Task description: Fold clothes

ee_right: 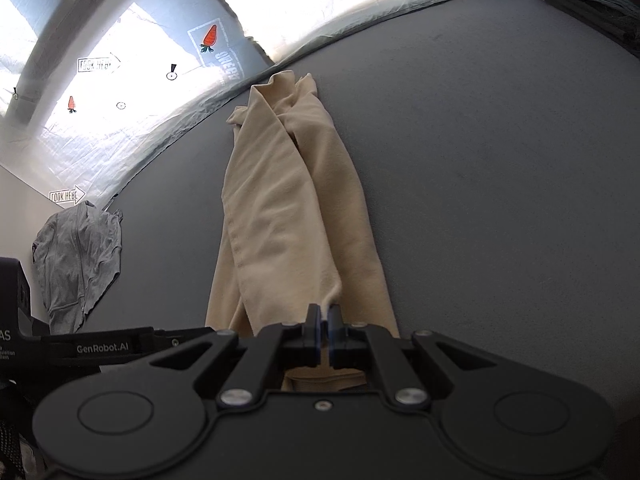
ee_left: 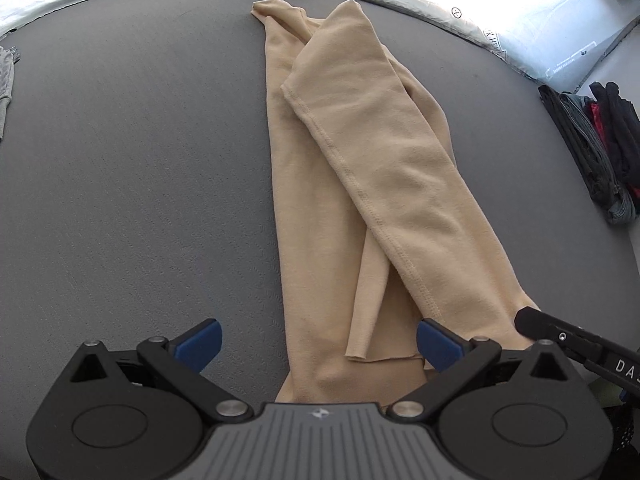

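A beige garment (ee_left: 360, 168) lies lengthwise on the grey table (ee_left: 140, 160), folded into a long strip with one flap laid diagonally over it. My left gripper (ee_left: 318, 342) is open, its blue pads (ee_left: 202, 340) spread on either side of the garment's near end. My right gripper (ee_right: 325, 322) is shut on the near edge of the beige garment (ee_right: 288, 208), with cloth pinched between the pads. The right gripper's black finger (ee_left: 532, 320) shows in the left wrist view at the garment's near right corner.
A grey hoodie (ee_right: 80, 256) lies crumpled at the table's left edge. A stack of dark folded clothes (ee_left: 596, 148) sits at the right edge. A pale plastic sheet (ee_right: 120, 80) with printed marks hangs beyond the far edge.
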Motion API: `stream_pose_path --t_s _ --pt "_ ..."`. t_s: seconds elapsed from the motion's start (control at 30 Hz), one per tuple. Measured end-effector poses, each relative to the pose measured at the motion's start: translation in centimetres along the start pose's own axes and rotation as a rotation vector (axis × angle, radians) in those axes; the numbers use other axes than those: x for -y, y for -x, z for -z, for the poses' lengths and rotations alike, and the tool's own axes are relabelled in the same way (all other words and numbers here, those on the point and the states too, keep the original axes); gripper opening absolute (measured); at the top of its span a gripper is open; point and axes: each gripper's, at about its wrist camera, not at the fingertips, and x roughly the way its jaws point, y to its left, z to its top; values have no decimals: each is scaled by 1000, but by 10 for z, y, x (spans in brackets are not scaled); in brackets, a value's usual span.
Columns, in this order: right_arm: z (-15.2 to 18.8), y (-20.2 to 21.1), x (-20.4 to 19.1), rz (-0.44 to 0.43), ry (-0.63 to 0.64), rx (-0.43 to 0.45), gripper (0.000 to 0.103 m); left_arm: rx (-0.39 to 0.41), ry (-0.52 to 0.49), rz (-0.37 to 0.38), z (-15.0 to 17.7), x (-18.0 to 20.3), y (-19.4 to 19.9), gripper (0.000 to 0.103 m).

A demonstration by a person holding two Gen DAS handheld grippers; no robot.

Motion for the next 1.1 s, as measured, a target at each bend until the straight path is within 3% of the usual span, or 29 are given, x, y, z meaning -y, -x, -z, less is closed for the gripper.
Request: stream_pose_path --t_s 0.3,0.77,0.87,0.93,1.1 --pt "11 -7 16 27 -20 -50 3 -38 -27 -8 8 6 -4 102" --pt "6 -31 20 51 -2 -140 5 -77 36 -25 14 -5 -9 102" --pt "-1 -25 16 59 47 -96 14 -65 58 -12 13 -6 -6 102" --pt "-5 -24 17 57 57 -80 27 -56 74 -3 10 -8 -5 102" --pt "-13 -33 23 41 52 -113 37 -51 95 -13 3 -12 -6 103"
